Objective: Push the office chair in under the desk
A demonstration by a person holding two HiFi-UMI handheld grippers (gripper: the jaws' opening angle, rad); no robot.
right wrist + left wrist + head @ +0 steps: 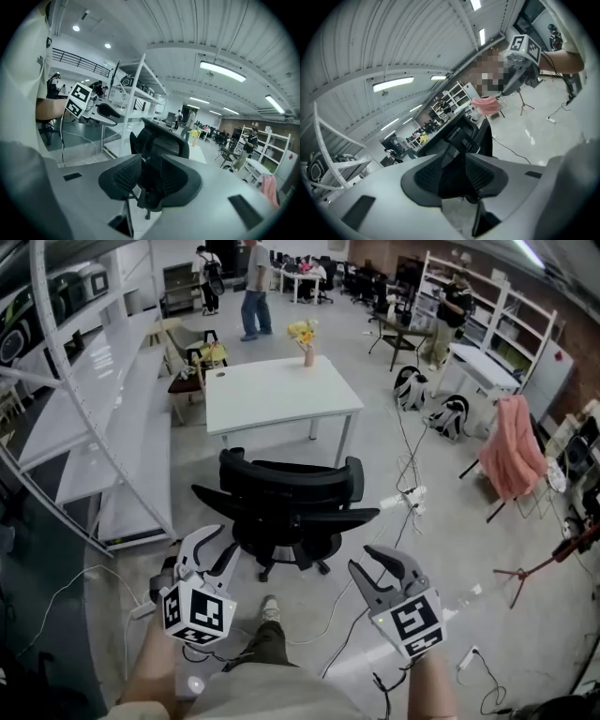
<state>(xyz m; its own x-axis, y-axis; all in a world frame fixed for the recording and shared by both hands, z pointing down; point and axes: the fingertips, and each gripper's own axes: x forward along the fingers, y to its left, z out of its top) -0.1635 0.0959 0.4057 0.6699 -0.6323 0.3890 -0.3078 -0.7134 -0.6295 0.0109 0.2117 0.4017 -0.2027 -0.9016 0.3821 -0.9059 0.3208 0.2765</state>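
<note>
Here, held left gripper (220,542) and right gripper (364,559) with jaws apart and empty, levelled at either side of the black office chair (286,507), likely to push its backrest, parked on the floor short of the white desk's (281,395) near edge, not yet under.

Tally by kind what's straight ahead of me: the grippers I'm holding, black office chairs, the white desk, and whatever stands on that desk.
Grey two-jaw grippers: 2 (left gripper, right gripper, both open and empty)
Black mesh office chair: 1
White rectangular desk: 1
Vase of yellow flowers: 1
Total: 5
</note>
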